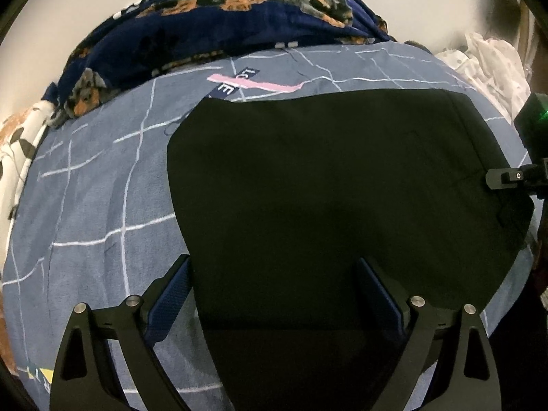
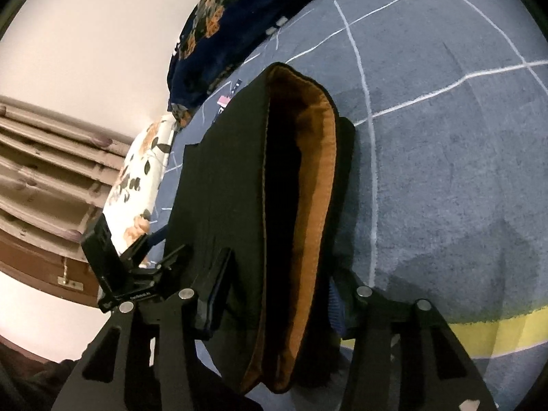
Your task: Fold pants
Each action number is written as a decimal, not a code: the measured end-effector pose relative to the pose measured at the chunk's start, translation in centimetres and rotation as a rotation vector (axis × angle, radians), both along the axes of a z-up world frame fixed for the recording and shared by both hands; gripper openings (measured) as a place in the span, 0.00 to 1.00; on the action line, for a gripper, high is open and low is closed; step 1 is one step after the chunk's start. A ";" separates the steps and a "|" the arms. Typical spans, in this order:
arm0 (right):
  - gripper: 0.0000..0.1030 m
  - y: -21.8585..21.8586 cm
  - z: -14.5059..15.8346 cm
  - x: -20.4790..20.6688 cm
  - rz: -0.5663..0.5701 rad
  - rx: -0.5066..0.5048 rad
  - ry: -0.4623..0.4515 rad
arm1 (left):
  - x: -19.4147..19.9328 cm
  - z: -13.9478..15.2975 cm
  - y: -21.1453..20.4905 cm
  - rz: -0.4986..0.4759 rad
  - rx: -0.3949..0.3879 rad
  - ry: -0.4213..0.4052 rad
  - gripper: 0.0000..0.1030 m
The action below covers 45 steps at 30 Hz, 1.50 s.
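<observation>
the black pants lie flat on the bed sheet, in front of both tools. the right tool has the waist end with orange lining between its fingers, probably to lift it for a fold, but whether the pads already press cannot be told. the left tool stands spread above the cloth, holding nothing, maybe ready to take the other edge. a dark blanket is far beyond.

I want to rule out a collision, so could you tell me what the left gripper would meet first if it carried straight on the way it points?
Probably the black pants: the left gripper points down at them, open jaws straddling the near edge, bedsheet beneath. Depth is unclear.
</observation>
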State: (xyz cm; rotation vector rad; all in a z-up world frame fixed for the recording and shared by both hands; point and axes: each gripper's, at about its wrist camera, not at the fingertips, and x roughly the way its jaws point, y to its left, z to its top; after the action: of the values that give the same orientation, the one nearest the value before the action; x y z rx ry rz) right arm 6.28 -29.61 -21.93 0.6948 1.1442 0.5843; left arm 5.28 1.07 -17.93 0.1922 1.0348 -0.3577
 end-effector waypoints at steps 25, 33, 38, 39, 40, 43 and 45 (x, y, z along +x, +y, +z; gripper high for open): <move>0.83 1.0 0.0 0.0 0.114 0.139 0.074 | 4.0 -1.6 6.8 -0.076 -0.707 0.491 0.90; 0.86 2.6 0.4 0.6 0.128 0.107 0.037 | 2.5 -0.8 4.5 -0.114 -0.588 0.410 0.91; 0.80 3.3 0.6 0.8 0.132 0.063 0.033 | 2.8 -0.9 3.6 -0.073 -0.610 0.386 0.82; 0.71 3.0 0.4 0.9 0.127 0.053 0.039 | 2.8 -0.9 3.5 -0.069 -0.594 0.378 0.80; 0.65 2.6 0.2 1.0 0.115 0.048 0.048 | 2.7 -0.8 3.4 -0.064 -0.581 0.369 0.71; 0.35 1.0 -1.2 1.1 0.051 0.089 0.096 | 2.6 -1.0 3.9 0.000 -0.503 0.345 0.28; 0.34 1.0 -1.3 0.8 0.036 0.102 0.092 | 2.5 -1.1 4.2 0.057 -0.522 0.349 0.26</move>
State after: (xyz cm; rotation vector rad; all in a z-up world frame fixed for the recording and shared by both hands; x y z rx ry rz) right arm 7.12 -28.59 -23.20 0.7972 1.2209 0.6502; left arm 7.75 5.27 -19.01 -0.3805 1.2489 -0.6104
